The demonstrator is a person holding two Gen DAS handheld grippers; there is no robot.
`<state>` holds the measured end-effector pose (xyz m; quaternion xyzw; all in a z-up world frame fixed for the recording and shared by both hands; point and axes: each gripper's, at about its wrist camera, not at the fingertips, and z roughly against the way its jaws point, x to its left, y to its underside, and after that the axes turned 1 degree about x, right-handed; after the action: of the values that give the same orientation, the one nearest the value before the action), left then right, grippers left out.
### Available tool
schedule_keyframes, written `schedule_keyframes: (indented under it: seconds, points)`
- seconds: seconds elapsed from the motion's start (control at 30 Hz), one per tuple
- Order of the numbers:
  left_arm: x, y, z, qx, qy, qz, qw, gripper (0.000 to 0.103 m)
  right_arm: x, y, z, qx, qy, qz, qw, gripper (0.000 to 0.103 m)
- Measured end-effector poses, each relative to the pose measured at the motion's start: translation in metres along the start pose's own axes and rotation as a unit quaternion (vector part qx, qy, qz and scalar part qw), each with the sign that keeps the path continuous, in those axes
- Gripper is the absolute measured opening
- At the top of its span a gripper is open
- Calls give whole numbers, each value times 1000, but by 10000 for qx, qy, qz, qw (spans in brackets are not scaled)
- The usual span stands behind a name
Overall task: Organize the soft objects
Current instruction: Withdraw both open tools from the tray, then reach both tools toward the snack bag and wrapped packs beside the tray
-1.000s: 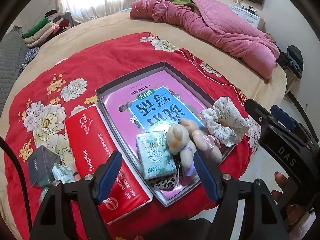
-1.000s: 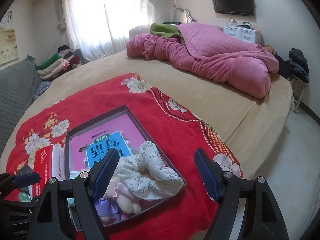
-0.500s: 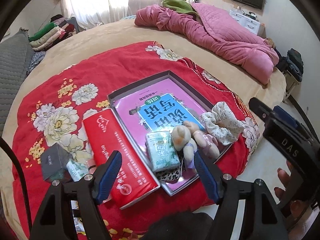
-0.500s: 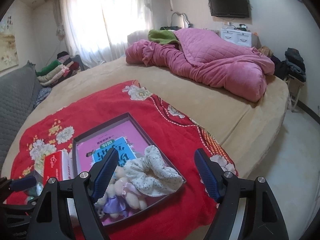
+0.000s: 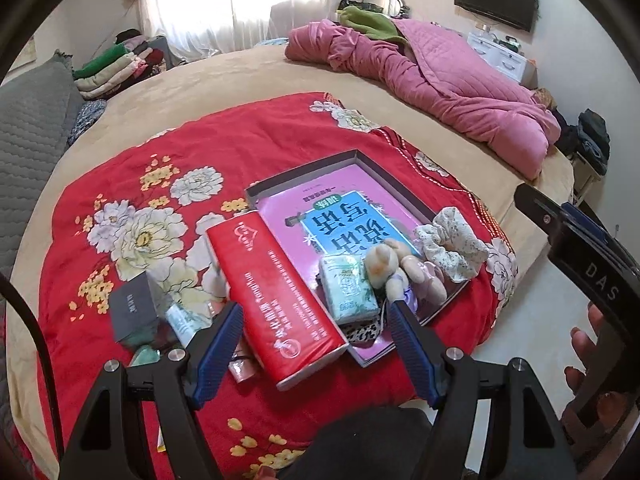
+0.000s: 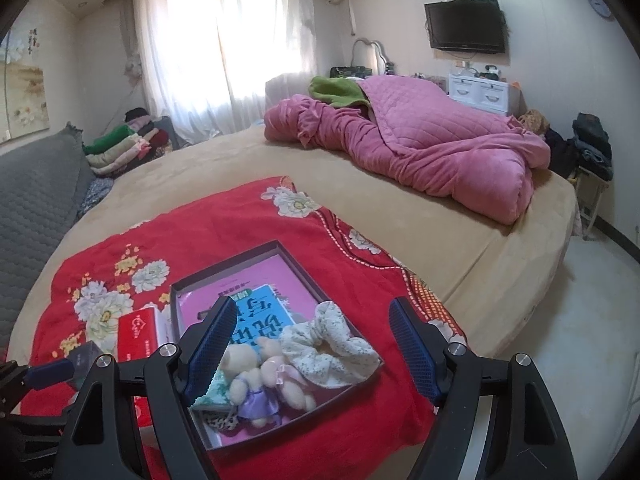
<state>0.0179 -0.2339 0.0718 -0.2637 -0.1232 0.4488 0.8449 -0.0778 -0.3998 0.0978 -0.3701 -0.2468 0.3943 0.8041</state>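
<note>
Both grippers, left [image 5: 314, 322] and right [image 6: 308, 330], have backed up and away from the tray [image 5: 304, 174] with jaws wide and empty, leaving the scrunchie [image 5: 450, 242], plush toys [image 5: 394, 266] and tissue pack [image 5: 348, 286] sitting inside it, so sorting looks about done.

Home bedroom, round bed [image 6: 460, 240] with pink quilt [image 6: 420, 140], curtained window [image 6: 224, 48], wall television [image 6: 466, 26]

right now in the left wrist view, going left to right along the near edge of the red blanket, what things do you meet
dark grey box → red tissue pack → green-white tissue packet → plush bears → floral scrunchie
</note>
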Motion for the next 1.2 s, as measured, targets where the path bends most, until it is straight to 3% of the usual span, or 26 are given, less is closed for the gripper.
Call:
schedule_keyframes:
  seconds: [0.7, 1.2]
  points:
    - [62, 31, 35, -124, -192, 512, 9984, 74, 54, 7, 35, 66, -296, 475, 9984, 79]
    - [111, 58, 52, -44, -362, 938, 9949, 74, 105, 19, 46, 162, -750, 824, 9936, 79]
